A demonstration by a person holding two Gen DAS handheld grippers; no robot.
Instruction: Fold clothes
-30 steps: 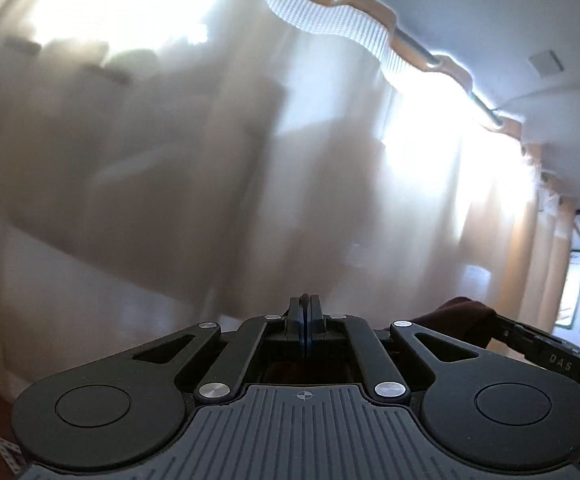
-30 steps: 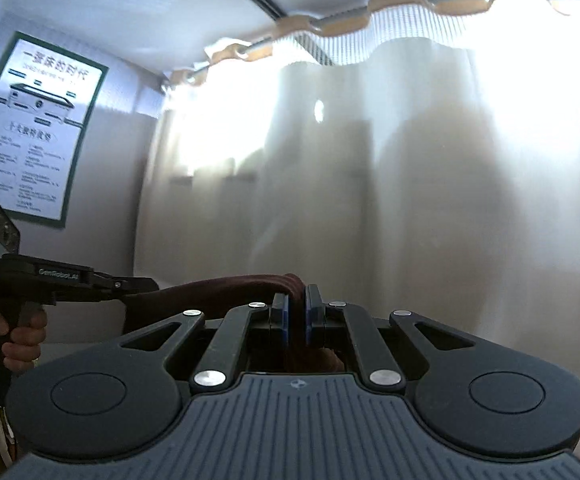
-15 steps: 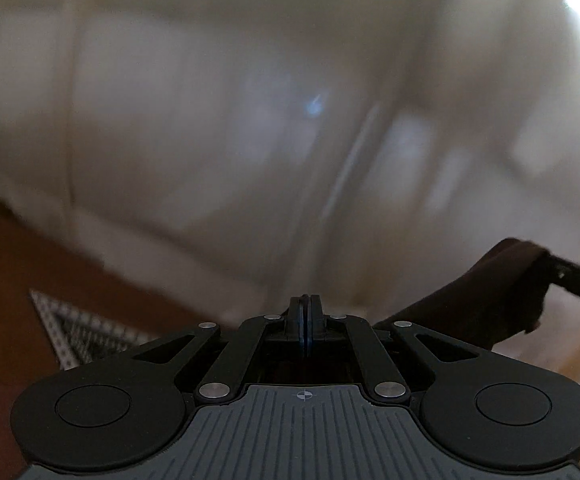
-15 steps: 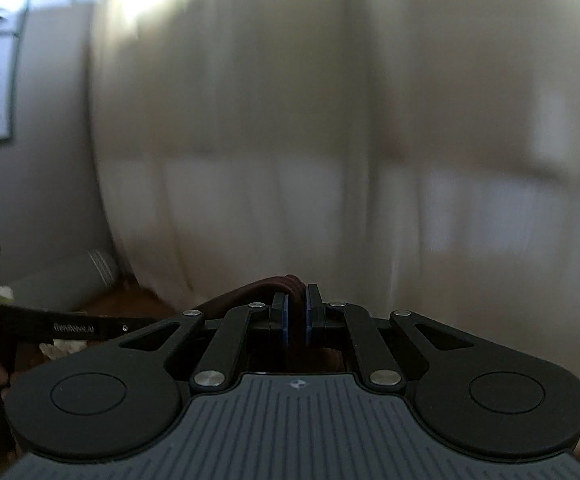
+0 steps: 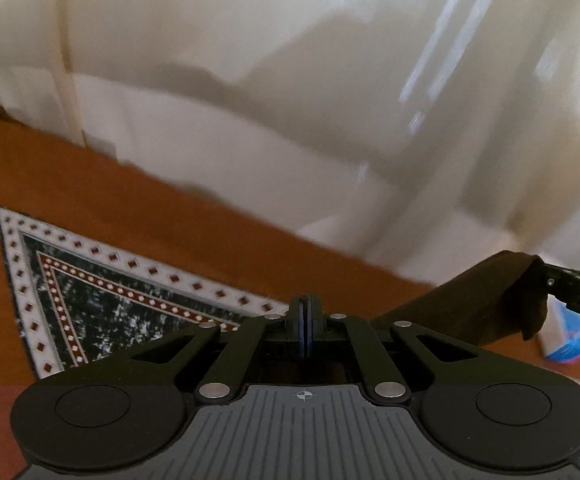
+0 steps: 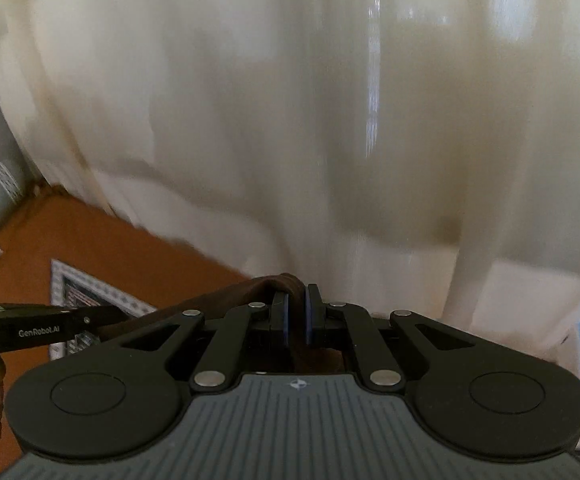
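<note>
Pale pleated curtain (image 6: 290,120) behind soft brown garment (image 5: 470,304), taut between clenched left claw (image 5: 304,330) and gripping right claw (image 6: 297,316).

dark brown cloth garment (image 5: 470,304): plain brown
patterned rug (image 5: 90,280): white border, red diamonds, dark centre
floor (image 5: 170,208): orange-brown
sheer curtain (image 6: 290,120): cream
</note>
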